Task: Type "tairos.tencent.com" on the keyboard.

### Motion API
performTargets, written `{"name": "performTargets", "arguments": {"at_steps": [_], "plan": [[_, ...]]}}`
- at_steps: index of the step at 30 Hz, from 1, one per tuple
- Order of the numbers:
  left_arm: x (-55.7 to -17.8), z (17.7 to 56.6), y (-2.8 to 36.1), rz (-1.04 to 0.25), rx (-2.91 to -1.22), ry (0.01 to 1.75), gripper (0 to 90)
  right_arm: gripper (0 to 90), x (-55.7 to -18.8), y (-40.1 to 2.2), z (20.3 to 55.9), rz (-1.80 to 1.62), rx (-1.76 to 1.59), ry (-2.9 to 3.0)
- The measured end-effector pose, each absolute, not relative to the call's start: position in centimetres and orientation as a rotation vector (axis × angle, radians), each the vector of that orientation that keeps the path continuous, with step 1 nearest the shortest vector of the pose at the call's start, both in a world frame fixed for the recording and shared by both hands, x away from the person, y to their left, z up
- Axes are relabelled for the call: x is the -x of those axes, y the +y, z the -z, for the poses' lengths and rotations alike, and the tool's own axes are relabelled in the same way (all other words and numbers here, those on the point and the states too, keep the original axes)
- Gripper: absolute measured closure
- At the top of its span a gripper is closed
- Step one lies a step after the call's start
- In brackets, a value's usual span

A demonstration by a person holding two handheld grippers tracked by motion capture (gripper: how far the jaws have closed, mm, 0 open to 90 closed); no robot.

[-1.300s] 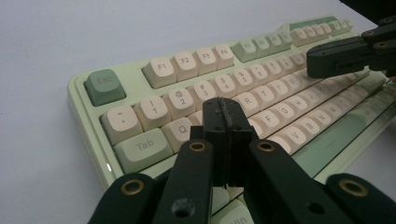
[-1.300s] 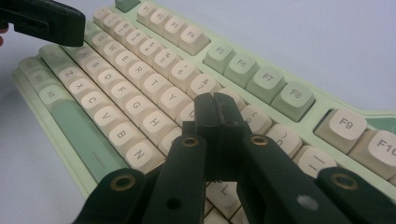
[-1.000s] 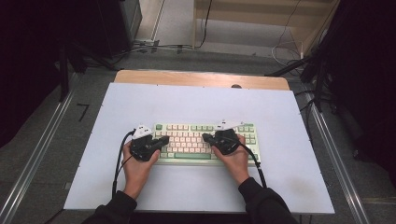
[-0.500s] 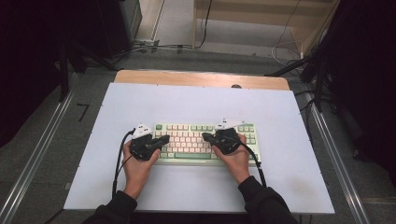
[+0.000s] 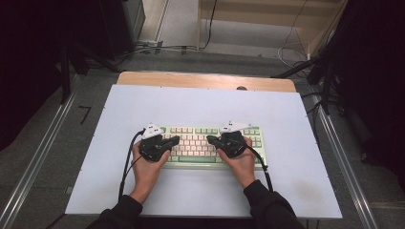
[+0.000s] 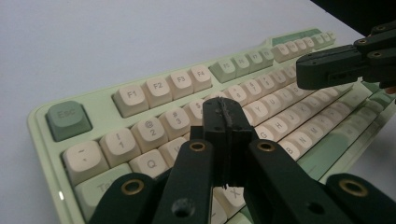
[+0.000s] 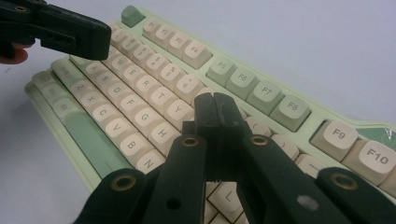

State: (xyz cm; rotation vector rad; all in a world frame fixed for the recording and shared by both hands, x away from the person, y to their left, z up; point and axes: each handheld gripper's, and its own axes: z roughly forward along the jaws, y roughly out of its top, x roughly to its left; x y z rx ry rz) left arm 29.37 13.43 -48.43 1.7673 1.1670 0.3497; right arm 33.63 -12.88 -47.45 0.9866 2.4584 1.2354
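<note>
A pale green keyboard (image 5: 200,143) with cream and green keys lies on the white table top (image 5: 200,105), near its front middle. My left gripper (image 5: 175,140) is shut, its tips hovering over the keyboard's left half; in its own view the closed tips (image 6: 226,105) hang above the number and letter rows of the keyboard (image 6: 154,88). My right gripper (image 5: 210,139) is shut too, pointing left over the right half; its closed tips (image 7: 217,105) sit above the letter keys of the keyboard (image 7: 261,88). The two grippers face each other, a small gap apart.
The table's wooden far edge (image 5: 205,80) shows beyond the white top. Metal rails (image 5: 43,157) run along both sides of the table. Cables lie on the floor (image 5: 157,47) behind it. Bare white surface surrounds the keyboard on all sides.
</note>
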Motion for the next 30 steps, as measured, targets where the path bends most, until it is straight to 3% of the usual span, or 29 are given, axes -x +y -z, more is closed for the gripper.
{"name": "performTargets", "arguments": {"at_steps": [30], "plan": [[-30.8, 49.0, 11.0, -0.36, -1.821, 1.145, 90.0, 87.6, -33.6, -13.1, 47.6, -1.234, -0.992, 2.462]]}}
